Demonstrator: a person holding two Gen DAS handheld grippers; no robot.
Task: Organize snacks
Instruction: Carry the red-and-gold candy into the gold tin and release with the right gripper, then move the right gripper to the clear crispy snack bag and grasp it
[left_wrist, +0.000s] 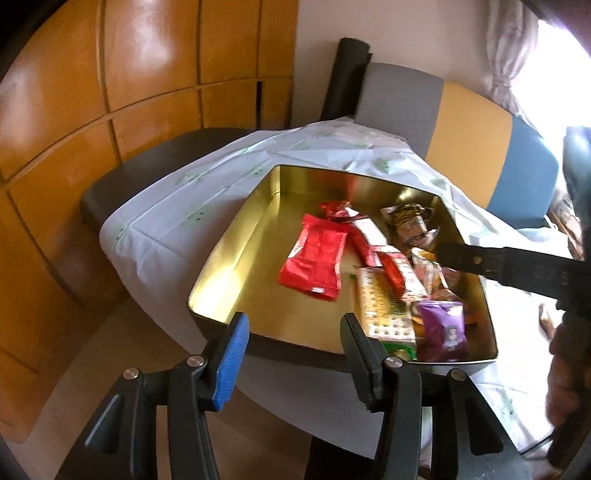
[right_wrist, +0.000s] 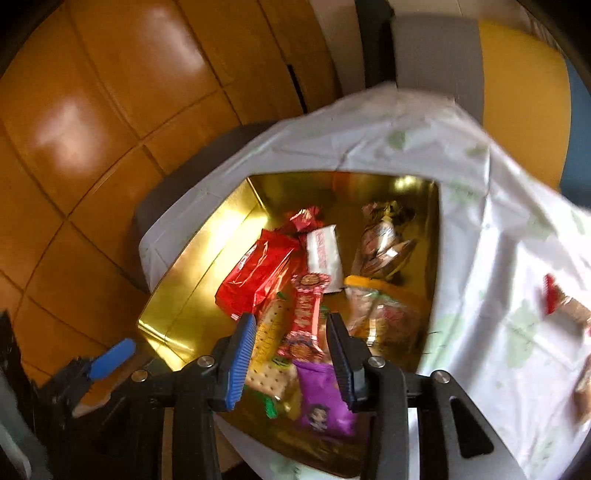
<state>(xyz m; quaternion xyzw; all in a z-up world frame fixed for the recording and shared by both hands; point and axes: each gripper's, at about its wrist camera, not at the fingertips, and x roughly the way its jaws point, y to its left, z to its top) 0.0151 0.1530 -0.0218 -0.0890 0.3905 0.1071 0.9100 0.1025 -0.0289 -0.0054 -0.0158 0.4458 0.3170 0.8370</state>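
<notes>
A gold metal tin (left_wrist: 229, 254) sits on a white cloth and holds several snack packets: a red pouch (left_wrist: 314, 258), a cracker pack (left_wrist: 384, 306) and a purple packet (left_wrist: 443, 328). My left gripper (left_wrist: 291, 343) is open and empty at the tin's near rim. My right gripper (right_wrist: 291, 354) is open and empty just above the packets; the tin (right_wrist: 184, 295), red pouch (right_wrist: 258, 273), cracker pack (right_wrist: 269, 332) and purple packet (right_wrist: 325, 398) lie below it. The right gripper's finger (left_wrist: 480, 262) reaches in from the right in the left wrist view.
The white cloth (left_wrist: 184, 206) covers a dark table (left_wrist: 110, 188). More snacks (right_wrist: 565, 306) lie on the cloth (right_wrist: 498, 277) right of the tin. A grey, yellow and blue chair back (left_wrist: 472, 125) stands behind. Orange wooden panels (left_wrist: 110, 92) are at left.
</notes>
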